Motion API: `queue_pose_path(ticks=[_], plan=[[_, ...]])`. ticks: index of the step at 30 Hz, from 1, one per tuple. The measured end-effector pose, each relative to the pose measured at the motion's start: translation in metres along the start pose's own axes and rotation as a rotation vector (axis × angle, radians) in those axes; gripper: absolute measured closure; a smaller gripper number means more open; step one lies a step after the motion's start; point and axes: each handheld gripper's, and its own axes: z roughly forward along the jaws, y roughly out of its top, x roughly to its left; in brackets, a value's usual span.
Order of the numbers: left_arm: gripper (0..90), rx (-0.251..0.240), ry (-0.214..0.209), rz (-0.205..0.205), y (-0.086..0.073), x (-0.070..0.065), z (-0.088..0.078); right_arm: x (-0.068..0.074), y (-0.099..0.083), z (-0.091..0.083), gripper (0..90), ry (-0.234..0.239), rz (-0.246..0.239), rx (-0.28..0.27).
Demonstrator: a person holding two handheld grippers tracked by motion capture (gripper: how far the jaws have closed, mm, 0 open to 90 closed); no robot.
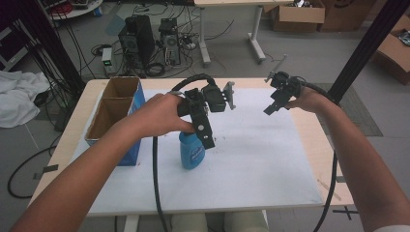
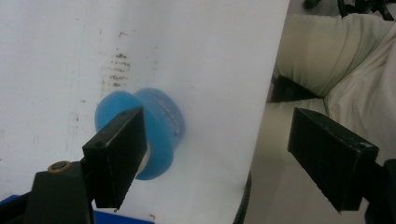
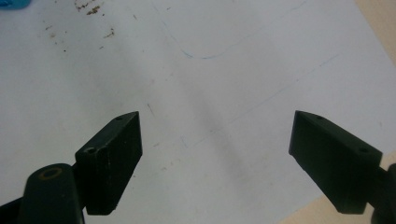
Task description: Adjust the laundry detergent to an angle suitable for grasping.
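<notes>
- Two grippers are held above a worktop (image 1: 300, 145) that is covered by a white sheet (image 1: 261, 164).
- The left gripper (image 1: 205, 137) is held over a blue bottle (image 1: 192, 152), pointing down toward it; in the left gripper view its jaws are seen wide apart with nothing between them, and the bottle (image 2: 161, 130) is seen from above, just behind the left-hand jaw.
- The bottle is seen standing upright on the white sheet, just to the right of a blue-sided cardboard box (image 1: 116, 118).
- The box is seen open at the top and set near the worktop's left edge.
- The right gripper (image 1: 270, 107) is held in the air over the far right part of the sheet, well apart from the bottle; in the right gripper view its jaws are seen spread wide over the bare sheet (image 3: 210, 93), gripping nothing.
- Small brown specks (image 3: 93, 9) and faint pen lines are seen on the sheet in the right gripper view.
- A black cable (image 1: 155, 179) is seen trailing from the left gripper down over the near edge of the worktop.
</notes>
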Motion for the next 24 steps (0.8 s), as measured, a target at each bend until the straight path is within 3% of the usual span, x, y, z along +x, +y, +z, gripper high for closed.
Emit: queue_pose_path(ticks=[10,24], plan=[[20.4,-0.016,0.028,-0.032,0.0018,-0.0019,-0.0051,0.0029,-0.0019,-0.0028,17.2,0.001,-0.002,-0.011],[20.4,-0.016,0.026,-0.038,0.0059,0.0007,-0.0058,0.0008,-0.0038,-0.0018,16.9,0.013,0.001,-0.015]])
